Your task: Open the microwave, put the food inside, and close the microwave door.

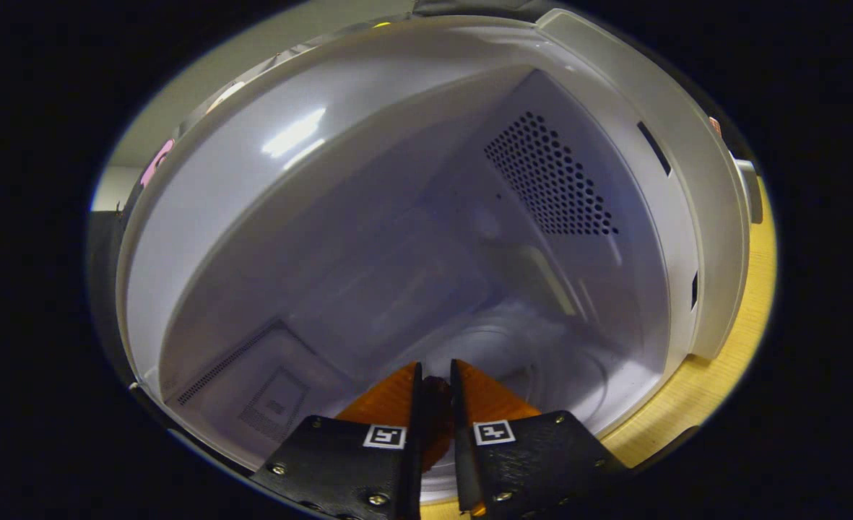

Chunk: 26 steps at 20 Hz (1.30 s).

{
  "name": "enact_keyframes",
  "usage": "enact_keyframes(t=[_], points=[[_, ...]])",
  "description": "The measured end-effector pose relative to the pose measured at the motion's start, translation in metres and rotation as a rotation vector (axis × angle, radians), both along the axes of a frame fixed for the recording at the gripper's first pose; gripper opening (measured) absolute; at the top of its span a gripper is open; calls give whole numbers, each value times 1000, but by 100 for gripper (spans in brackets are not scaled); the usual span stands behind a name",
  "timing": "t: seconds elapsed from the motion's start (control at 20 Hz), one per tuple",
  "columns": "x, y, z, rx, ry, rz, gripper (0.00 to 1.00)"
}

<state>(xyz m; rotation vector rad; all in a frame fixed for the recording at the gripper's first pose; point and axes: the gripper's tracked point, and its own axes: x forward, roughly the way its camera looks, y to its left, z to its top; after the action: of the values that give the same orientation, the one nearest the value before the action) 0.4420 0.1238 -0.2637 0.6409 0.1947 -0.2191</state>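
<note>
Inside one microwave [368,217], one claw [435,379] gripping food [437,404].

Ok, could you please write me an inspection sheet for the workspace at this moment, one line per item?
Surface: light wooden tabletop under the microwave.
Job's things: white microwave oven, door open, hand-held gripper reaching into its cavity; round glass turntable on the cavity floor; perforated vent panel on a cavity wall. A small dark brown item, probably the food, sits between the fingers; too hidden to identify.
Clutter: nothing seen.
Grippers: hand-held gripper, fingers nearly closed around the dark item; contact on both sides cannot be confirmed.
Cables: nothing seen.
Surroundings: pale wall beyond the microwave.
</note>
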Motion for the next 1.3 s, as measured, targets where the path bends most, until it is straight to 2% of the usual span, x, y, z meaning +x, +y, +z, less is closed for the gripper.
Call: enact_keyframes(t=[0.2,0.25,0.3,0.35,0.4,0.45,0.5,0.65,0.85,1.05,1.3], points=[[-3,4,22,-63,-77,6,38],[-7,6,28,-93,-93,13,38],[-11,9,33,-121,-102,17,45],[-18,12,36,-146,-103,23,49],[-23,15,40,-170,-111,38,62],[-31,19,45,-195,-116,55,68],[-38,20,48,-223,-111,69,79],[-68,23,57,-302,-85,114,92],[-118,31,76,-379,-101,211,93],[-182,46,115,-432,-180,319,93],[-279,94,178,-436,-356,542,93]])
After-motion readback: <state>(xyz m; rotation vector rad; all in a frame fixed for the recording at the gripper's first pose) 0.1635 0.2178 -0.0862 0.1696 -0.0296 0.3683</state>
